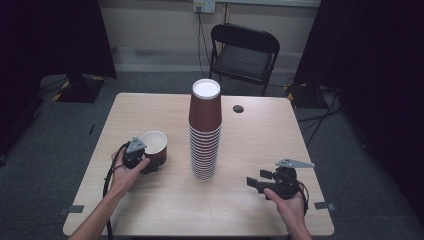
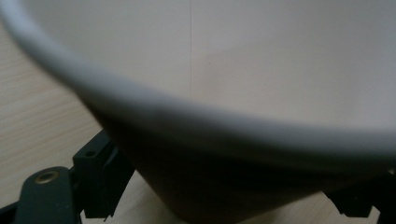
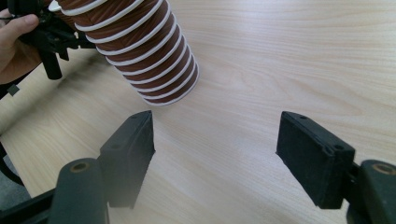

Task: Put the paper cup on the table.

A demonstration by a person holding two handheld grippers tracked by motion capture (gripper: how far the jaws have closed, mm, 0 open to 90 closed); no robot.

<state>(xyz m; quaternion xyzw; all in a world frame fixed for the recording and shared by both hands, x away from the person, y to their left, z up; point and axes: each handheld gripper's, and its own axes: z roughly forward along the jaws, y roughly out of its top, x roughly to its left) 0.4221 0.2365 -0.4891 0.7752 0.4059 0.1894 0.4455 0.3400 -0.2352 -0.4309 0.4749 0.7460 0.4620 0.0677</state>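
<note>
A tall stack of brown paper cups (image 1: 205, 135) stands upside down in the middle of the wooden table (image 1: 260, 135); its lower white rims (image 3: 140, 51) show in the right gripper view. To its left is a single brown cup (image 1: 155, 145) with a white inside (image 2: 261, 60), mouth up. My left gripper (image 1: 150, 164) has its jaws on either side of this cup's body (image 2: 224, 196), pressing its wall. My right gripper (image 1: 256, 180) rests near the front right of the table, open (image 3: 215, 140), with nothing but bare wood between its pads and pointing toward the stack.
A black folding chair (image 1: 245, 50) stands beyond the far edge of the table. A small dark hole (image 1: 238, 108) sits in the tabletop behind the stack. Cables trail from both grippers. The other hand (image 3: 14, 42) shows at the top left of the right gripper view.
</note>
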